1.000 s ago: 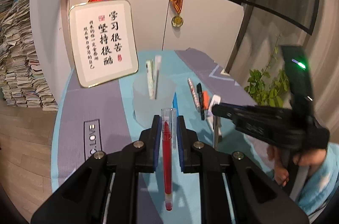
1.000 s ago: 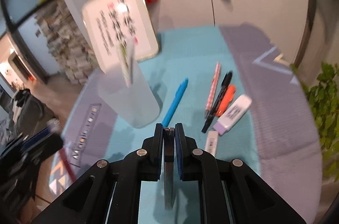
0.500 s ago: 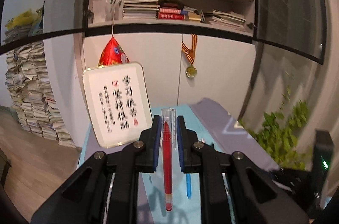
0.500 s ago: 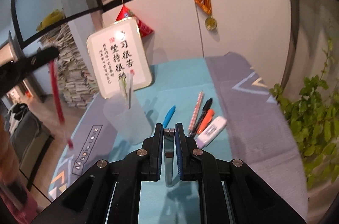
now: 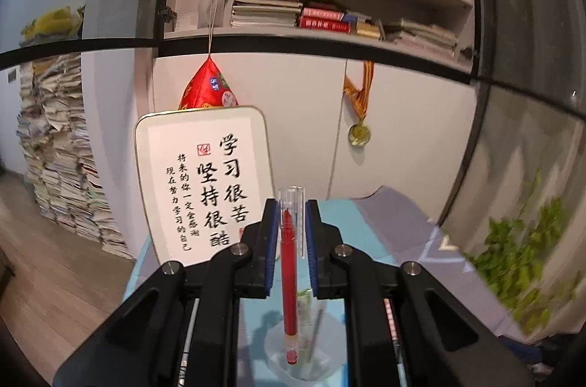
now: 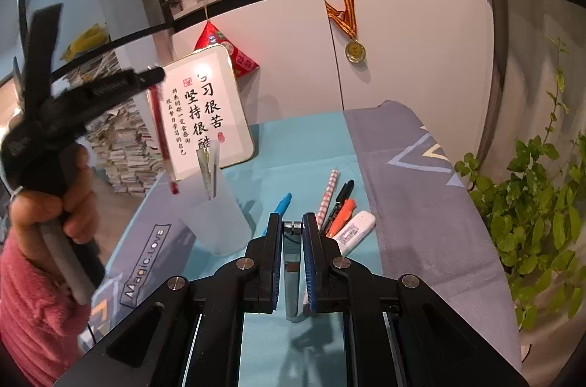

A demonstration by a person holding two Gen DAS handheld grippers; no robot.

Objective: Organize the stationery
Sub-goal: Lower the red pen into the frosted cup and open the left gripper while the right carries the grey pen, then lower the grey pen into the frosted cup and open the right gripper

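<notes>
My left gripper (image 5: 291, 203) is shut on a red pen (image 5: 288, 277) with a clear cap. The pen hangs tip down over the translucent cup (image 5: 304, 361). In the right wrist view that left gripper (image 6: 155, 75) sits at upper left, and the red pen (image 6: 163, 137) dangles just left of the cup (image 6: 216, 214), its tip near the rim. A green-white item and a grey pen stand inside the cup. My right gripper (image 6: 293, 216) is shut on a slim grey item (image 6: 292, 277) above the mat.
On the teal and grey mat (image 6: 304, 145) lie a blue pen (image 6: 280, 203), a pink checked pen (image 6: 327, 194), a black marker (image 6: 340, 200), an orange marker (image 6: 342, 218) and a white stick (image 6: 357, 227). A framed sign (image 6: 205, 115) stands behind the cup. A plant (image 6: 531, 203) grows at right.
The left gripper rose and tipped upward, carrying the red pen to hang over the cup. The right gripper lifted slightly and tilted up, still gripping the grey item.
</notes>
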